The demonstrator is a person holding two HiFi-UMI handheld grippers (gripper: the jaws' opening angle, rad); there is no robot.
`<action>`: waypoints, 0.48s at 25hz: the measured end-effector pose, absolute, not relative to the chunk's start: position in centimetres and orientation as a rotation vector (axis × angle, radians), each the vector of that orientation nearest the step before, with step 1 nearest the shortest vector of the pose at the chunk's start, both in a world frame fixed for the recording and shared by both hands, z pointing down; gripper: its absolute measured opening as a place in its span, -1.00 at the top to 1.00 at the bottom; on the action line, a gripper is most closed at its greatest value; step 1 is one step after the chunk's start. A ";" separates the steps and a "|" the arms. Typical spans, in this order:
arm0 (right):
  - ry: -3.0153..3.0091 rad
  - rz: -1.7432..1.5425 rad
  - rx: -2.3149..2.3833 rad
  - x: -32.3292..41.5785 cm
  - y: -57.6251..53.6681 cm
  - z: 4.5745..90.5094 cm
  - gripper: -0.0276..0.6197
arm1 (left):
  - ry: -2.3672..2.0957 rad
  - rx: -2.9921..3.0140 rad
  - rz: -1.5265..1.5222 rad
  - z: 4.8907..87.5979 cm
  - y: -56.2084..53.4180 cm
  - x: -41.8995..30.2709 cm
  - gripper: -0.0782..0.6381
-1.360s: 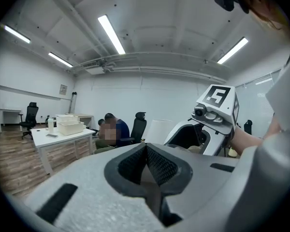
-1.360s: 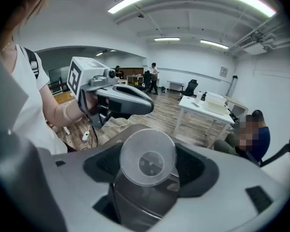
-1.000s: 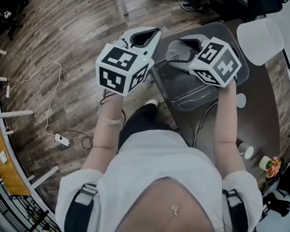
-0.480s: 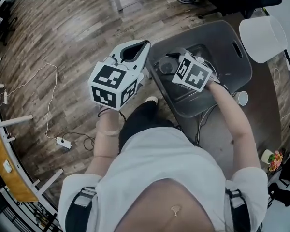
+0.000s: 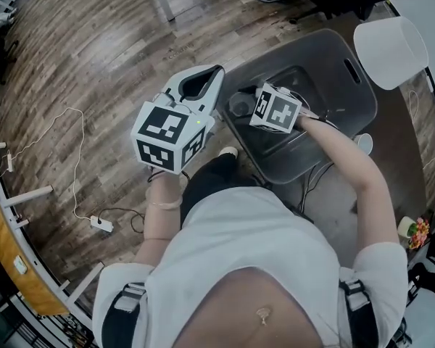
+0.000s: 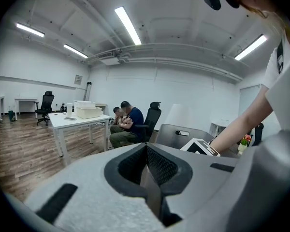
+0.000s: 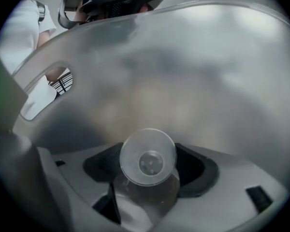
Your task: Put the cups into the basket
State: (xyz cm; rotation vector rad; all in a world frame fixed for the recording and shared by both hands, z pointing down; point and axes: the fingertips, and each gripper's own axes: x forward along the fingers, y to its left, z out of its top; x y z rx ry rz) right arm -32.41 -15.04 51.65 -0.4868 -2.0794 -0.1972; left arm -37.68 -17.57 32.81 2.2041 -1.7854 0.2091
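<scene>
Jaws of our right tongs (image 7: 147, 180) stand wide and press on a clear cup (image 7: 148, 157). The cup lies along them with one round end turned toward the grey wall of the basket (image 7: 193, 71). Tongs and cup are down inside the basket, toward its left side; whether the cup touches the bottom we cannot tell. Our right forearm (image 5: 341, 151) stretches forward over the near rim and slopes down into the basket, the elbow nearly straight.

Our left tongs (image 6: 147, 175) are closed on themselves, pad against pad, with nothing between. We hold them outside the basket, just beside its left rim and above the wooden floor (image 5: 94, 56). They point forward and roughly level, and our left arm (image 5: 163, 209) is bent and raised in front of the chest.

The basket sits on a dark table (image 5: 402, 172). On that table, just beside the basket's right wall, a white cup (image 5: 362, 142) shows past our right arm.
</scene>
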 end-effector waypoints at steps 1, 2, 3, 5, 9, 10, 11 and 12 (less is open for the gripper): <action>-2.080 -0.195 -0.481 -32.5 -15.0 51.7 -0.13 | -1.783 2.203 0.208 32.9 -17.6 -37.8 0.76; -2.083 -0.193 -0.475 -32.6 -15.0 51.7 -0.13 | -1.779 2.202 0.206 32.9 -17.6 -37.8 0.76; -2.085 -0.192 -0.471 -32.6 -15.1 51.9 -0.13 | -1.774 2.203 0.204 33.0 -17.7 -37.7 0.76; -2.085 -0.190 -0.469 -32.5 -15.3 52.4 -0.13 | -1.763 2.209 0.203 33.1 -17.7 -37.5 0.76; -2.086 -0.188 -0.469 -32.5 -15.0 53.0 -0.13 | -1.750 2.225 0.194 33.2 -17.7 -37.4 0.76; -2.085 -0.187 -0.470 -32.6 -14.9 53.1 -0.13 | -1.747 2.228 0.190 33.2 -17.6 -37.5 0.76; -2.084 -0.183 -0.470 -32.6 -14.8 53.3 -0.13 | -1.743 2.230 0.186 33.2 -17.6 -37.5 0.76; -2.083 -0.179 -0.470 -32.6 -14.7 53.5 -0.13 | -1.740 2.232 0.182 33.3 -17.5 -37.5 0.76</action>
